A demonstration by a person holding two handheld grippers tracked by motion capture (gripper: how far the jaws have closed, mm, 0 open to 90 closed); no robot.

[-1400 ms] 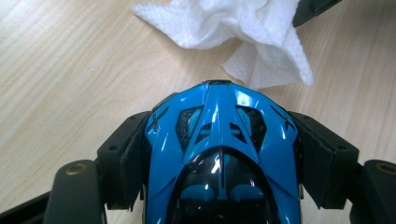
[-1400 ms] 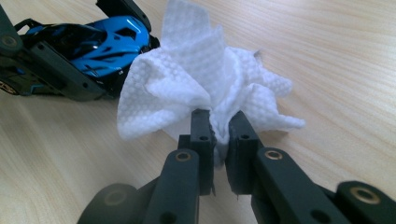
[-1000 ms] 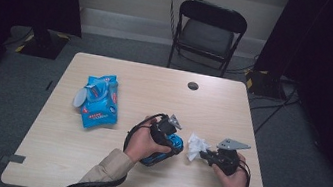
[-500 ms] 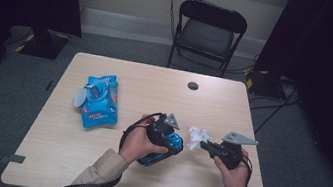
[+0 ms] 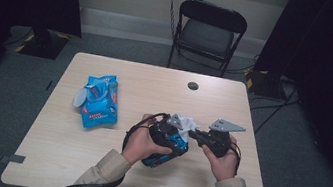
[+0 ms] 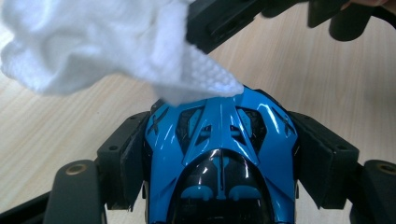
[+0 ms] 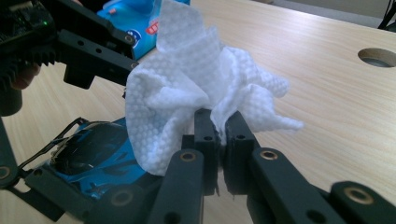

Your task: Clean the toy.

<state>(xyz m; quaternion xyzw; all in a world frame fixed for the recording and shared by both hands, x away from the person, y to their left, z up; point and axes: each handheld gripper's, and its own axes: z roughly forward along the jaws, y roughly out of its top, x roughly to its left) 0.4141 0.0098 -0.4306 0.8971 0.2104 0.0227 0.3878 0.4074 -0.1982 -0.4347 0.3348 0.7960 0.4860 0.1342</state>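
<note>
since the earlier high view, the right gripper (image 5: 194,134) has been lifted and drawn in toward the left gripper (image 5: 172,134), and the white wipe (image 7: 196,88) has been carried along with it. its jaws are pinched almost fully together on a bunched fold of the wipe. the blue toy car (image 6: 219,158) is clamped between the pads of the left gripper, jaws spread wide around its body, and is held just above the table (image 5: 154,91) in front of the person. the wipe is now laid against the car's nose. so the car is secured and the wipe is in contact; the wiping looks barely begun, with the roof and sides judged yet to be covered. the blue wipe packet (image 5: 98,100) is left lying well apart on the table.
</note>
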